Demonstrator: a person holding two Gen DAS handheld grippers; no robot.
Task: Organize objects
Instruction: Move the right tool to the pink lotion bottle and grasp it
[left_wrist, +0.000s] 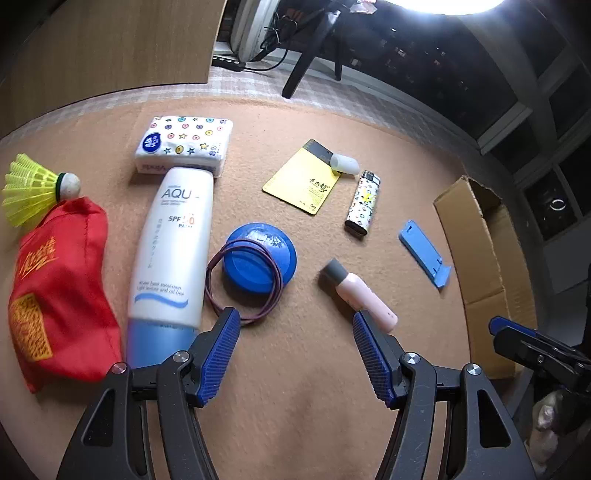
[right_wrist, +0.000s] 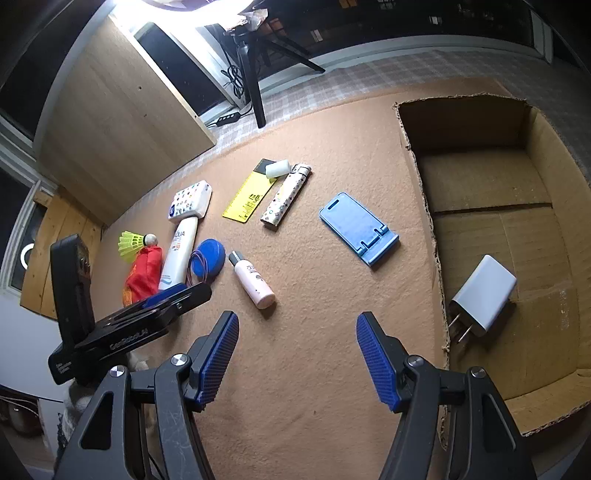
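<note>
My left gripper (left_wrist: 295, 350) stands spread and holds nothing, low over the near part of the mat (left_wrist: 295, 424); my right gripper (right_wrist: 295, 354) is likewise spread and holds nothing, near the box (right_wrist: 436, 236) at the mat's right edge; inside the box lies one white charger (right_wrist: 484, 299), so I judge the sorting barely begun; the rest lies loose on the mat: pink bottle (left_wrist: 360, 295) just ahead of my left tool's right finger, blue lid (left_wrist: 260, 256) with a purple band (left_wrist: 221, 295) looped about it, sunscreen tube (left_wrist: 171, 254) with its end touching the tissue pack (left_wrist: 184, 144), red pouch (left_wrist: 59, 291) and shuttlecock (left_wrist: 33, 188) toward the left edge, yellow card (left_wrist: 301, 184) with a small white cap (left_wrist: 345, 164) on its corner, lighter (left_wrist: 364, 203), and blue stand (right_wrist: 356, 229) nearest the box; judgement: the bottle is the nearest piece for the left, the stand for the right; to take the bottle well I would turn the jaws across its body, since it is round and may roll; close at mid-length, not on the grey cap; lift clear before carrying toward the box; hazard: the band lies against my left finger and could snag and drag the lid.
</note>
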